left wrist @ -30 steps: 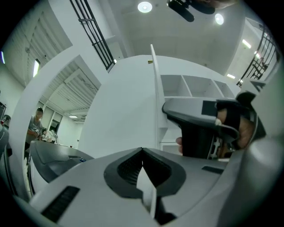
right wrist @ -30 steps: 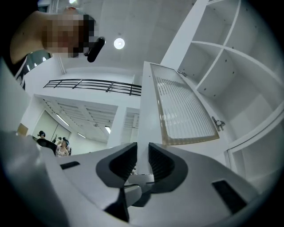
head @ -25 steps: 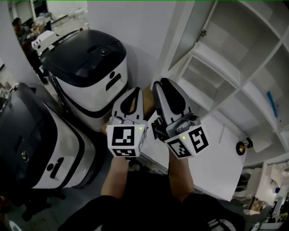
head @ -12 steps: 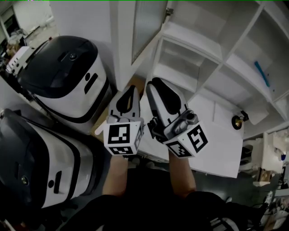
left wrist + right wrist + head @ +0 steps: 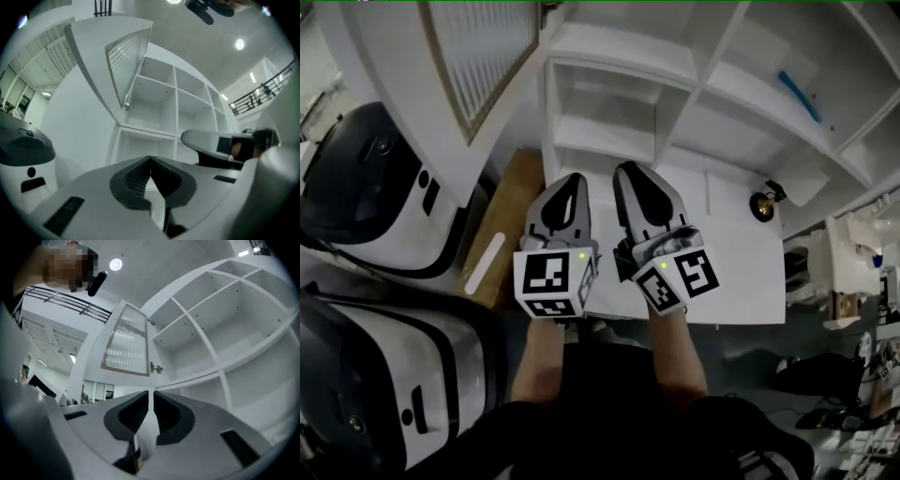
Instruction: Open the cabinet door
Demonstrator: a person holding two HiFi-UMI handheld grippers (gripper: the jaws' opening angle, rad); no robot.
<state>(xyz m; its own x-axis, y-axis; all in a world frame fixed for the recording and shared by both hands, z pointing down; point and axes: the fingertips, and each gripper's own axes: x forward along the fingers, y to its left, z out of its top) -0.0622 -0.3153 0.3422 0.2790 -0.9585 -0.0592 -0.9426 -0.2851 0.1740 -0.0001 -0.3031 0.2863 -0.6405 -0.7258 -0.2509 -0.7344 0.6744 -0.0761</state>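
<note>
The white cabinet stands ahead with bare shelves. Its upper door, framed around ribbed glass, hangs swung open at the top left, and shows in the left gripper view and the right gripper view. A lower white door panel with a brass knob lies open at the right. My left gripper is shut and empty. My right gripper is beside it, its jaws closing to a thin slit with nothing between them. Both are short of the shelves and touch nothing.
Two black-and-white machines crowd the left side. A wooden board with a white strip lies between them and the cabinet. A blue object rests on an upper right shelf. Clutter fills the far right floor.
Both grippers have swung from facing the machines to facing the cabinet shelves. The glass door has come into view at top left. The right jaws have narrowed.
</note>
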